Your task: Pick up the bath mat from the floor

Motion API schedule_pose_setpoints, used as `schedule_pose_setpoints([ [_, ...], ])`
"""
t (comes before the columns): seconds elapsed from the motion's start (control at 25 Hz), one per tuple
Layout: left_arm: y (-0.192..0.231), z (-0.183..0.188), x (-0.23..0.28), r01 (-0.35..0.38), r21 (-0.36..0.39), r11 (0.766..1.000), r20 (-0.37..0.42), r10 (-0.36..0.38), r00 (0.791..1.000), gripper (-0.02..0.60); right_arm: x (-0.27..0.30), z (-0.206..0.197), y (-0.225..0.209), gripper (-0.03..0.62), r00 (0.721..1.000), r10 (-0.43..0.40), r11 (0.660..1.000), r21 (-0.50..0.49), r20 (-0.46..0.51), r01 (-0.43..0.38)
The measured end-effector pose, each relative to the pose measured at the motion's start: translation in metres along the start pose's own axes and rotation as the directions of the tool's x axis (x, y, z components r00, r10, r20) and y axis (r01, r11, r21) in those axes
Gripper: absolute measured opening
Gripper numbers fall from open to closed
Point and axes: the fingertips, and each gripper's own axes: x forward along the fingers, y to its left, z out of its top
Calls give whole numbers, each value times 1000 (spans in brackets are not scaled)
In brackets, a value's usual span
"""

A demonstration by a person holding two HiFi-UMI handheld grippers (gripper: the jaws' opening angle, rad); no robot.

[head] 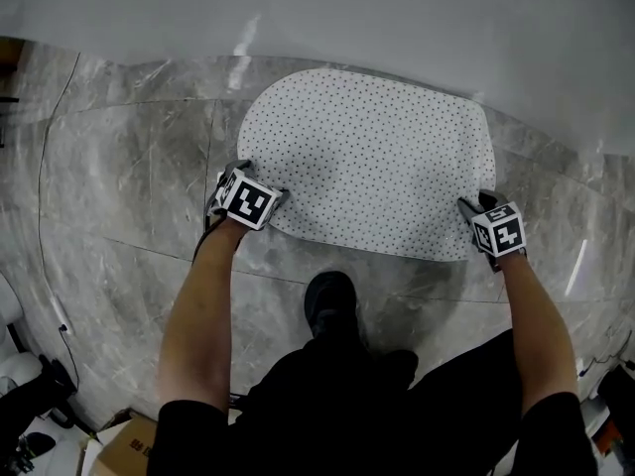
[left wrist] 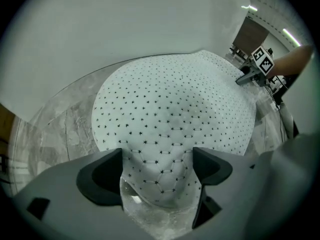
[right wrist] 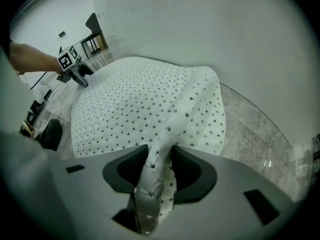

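Left gripper (left wrist: 157,171): 2 jaws spread wide, straddling near edge of bath mat (head: 372,162), pads not pressing it. Right gripper (right wrist: 159,170): jaws pinched on a raised fold at mat's right edge. Mat lies mostly flat on marble floor (head: 119,186).

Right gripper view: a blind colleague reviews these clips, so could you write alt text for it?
The right gripper is shut on a pinched-up fold at the edge of a white, star-dotted bath mat. The rest of the mat lies on a grey marble floor by a white wall, the left gripper at its far edge.
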Motion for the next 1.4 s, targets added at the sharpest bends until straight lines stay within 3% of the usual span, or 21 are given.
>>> schedule_pose_setpoints([
  [0.16,-15,10,-9,29,33,999,-7,-29,1000,380,0,2,0,164,1000,3,1000,-4,0,-3],
  [0.32,-25,18,-13,30,18,999,31,-31,999,280,0,1,0,164,1000,-3,1000,-2,11,3],
  [0.36,-24,20,-13,25,1,1000,48,-25,999,255,0,1,0,164,1000,-5,1000,-1,14,5],
  [0.44,-23,22,-14,25,-68,997,85,-19,996,143,0,2,1,163,1000,-9,1000,4,16,9],
  [0.48,-22,22,-14,31,-104,994,99,-21,995,122,0,2,2,159,1000,-10,1000,6,17,10],
  [0.56,-22,21,-16,36,-134,990,108,-22,994,115,1,2,4,149,1000,-9,1000,2,18,9],
  [0.68,-22,23,-19,33,-122,992,105,-20,994,109,1,2,5,148,1000,-22,998,-52,6,22],
  [0.92,-14,26,-34,2,-169,986,144,22,989,78,0,7,13,90,1000,-13,991,-136,-20,10],
  [1.4,-20,34,-54,23,-265,964,197,31,980,40,-17,18,24,58,998,52,987,-151,38,-46],
])
